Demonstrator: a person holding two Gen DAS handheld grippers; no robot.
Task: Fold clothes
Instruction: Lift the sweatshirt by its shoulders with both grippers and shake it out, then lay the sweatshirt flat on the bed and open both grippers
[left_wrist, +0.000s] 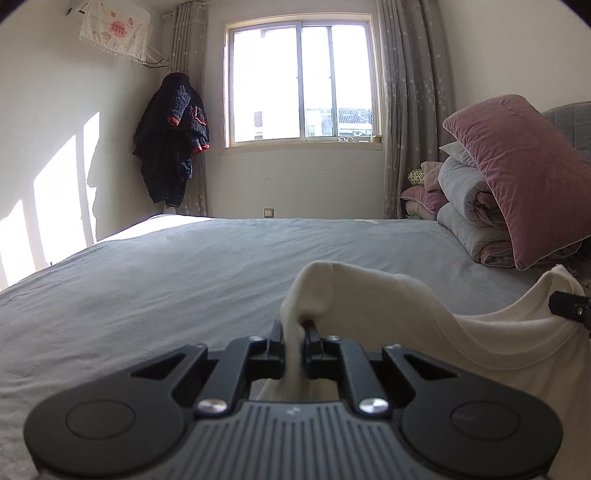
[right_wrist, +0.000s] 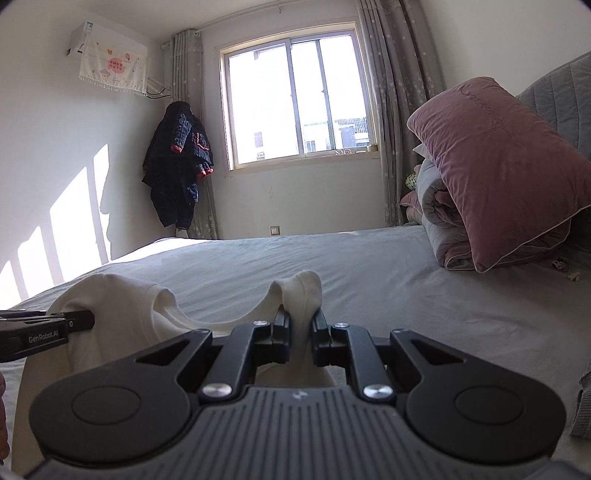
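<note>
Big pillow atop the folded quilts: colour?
Dusty pink pillow; clearest in the right wrist view.

Black left claw (left_wrist: 294, 328), silver screws; ribbed grey body

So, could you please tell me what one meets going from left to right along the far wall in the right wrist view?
Air conditioner with its printed cover → dark jacket hanging in the corner → window → right-hand grey curtain → pink pillow on the folded bedding.

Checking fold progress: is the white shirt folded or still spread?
Not folded: the white shirt hangs stretched between left claw and right claw, each shut on a bunched corner above the bed.
</note>
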